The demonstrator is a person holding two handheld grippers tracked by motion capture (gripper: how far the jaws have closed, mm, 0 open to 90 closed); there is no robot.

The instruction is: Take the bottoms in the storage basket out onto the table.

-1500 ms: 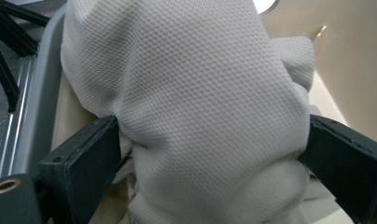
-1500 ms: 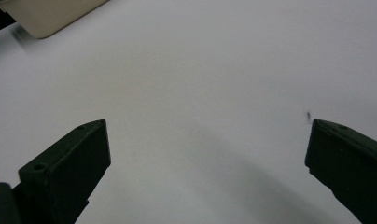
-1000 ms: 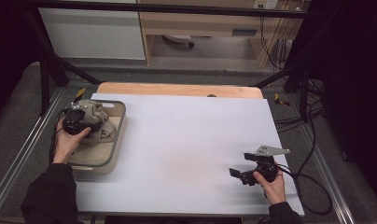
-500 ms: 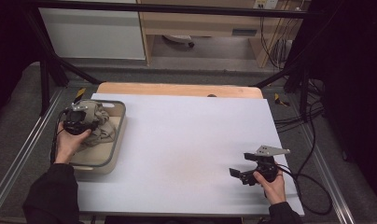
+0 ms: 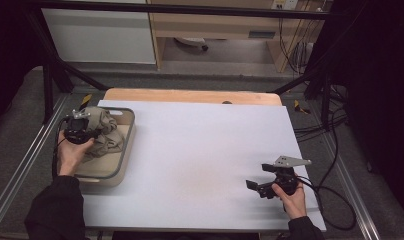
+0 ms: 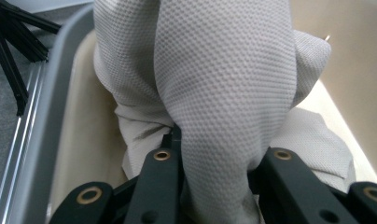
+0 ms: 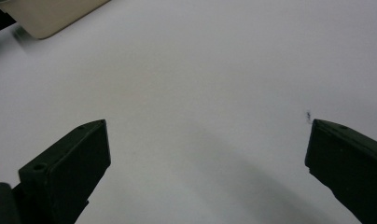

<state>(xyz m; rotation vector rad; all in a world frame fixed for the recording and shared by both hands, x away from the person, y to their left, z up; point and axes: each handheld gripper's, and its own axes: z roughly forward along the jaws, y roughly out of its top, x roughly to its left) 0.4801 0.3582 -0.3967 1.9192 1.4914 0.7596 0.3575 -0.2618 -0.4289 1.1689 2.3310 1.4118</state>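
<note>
Left claw (image 6: 214,186) has just been closing; its jaws now pinch a fold of grey cloth (image 6: 224,93) lying bunched in the beige tray (image 5: 121,165) at the white surface's (image 5: 200,150) left edge. Right claw (image 7: 207,172) spread wide, empty, low over bare surface.

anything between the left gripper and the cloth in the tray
No. The left gripper has just closed on a fold of the grey cloth in the tray; the fabric sits pinched right between its jaws.
</note>
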